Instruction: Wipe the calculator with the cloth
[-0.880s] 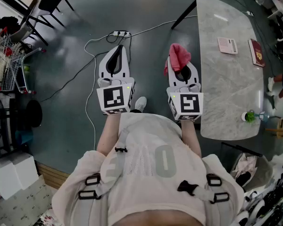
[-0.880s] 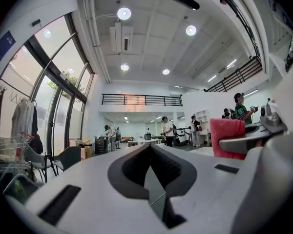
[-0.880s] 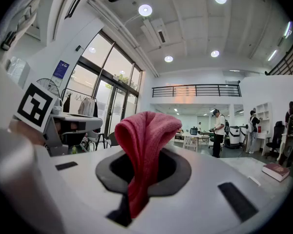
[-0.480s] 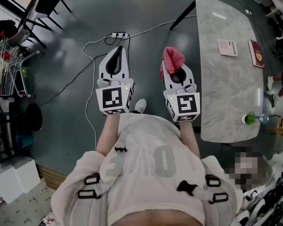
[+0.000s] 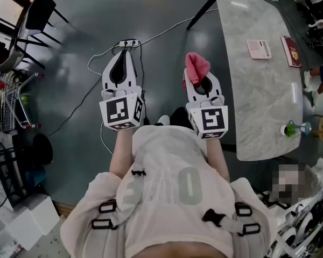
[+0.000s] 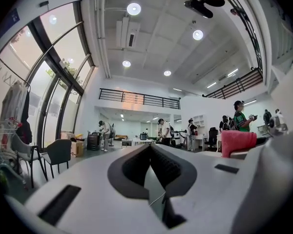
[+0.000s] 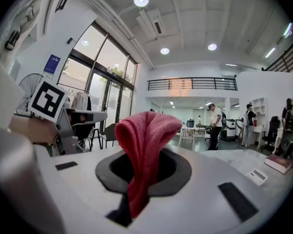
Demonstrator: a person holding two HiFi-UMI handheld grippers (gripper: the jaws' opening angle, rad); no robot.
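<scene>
A pink cloth (image 5: 195, 67) (image 7: 144, 150) sticks up out of my right gripper (image 5: 198, 78) (image 7: 146, 155), whose jaws are shut on it. My left gripper (image 5: 120, 58) (image 6: 150, 155) is held beside it over the floor, shut with nothing between its jaws. The pale pink calculator (image 5: 258, 49) (image 7: 258, 176) lies flat on the grey marble table (image 5: 253, 106), off to the right of both grippers. Both grippers are over the dark floor, left of the table. From the left gripper view the cloth (image 6: 238, 142) shows at the right edge.
A dark red booklet (image 5: 292, 51) (image 7: 281, 163) lies beside the calculator. A small green plant (image 5: 288, 129) stands near the table's near edge. A white power strip with cables (image 5: 127, 44) lies on the floor ahead. Black chairs (image 5: 35, 20) and a cart (image 5: 5, 98) stand left. Several people stand in the hall.
Both grippers have shifted a little to the left in the head view, the left one more. The table and calculator sit further right of them. The cloth stays gripped.
</scene>
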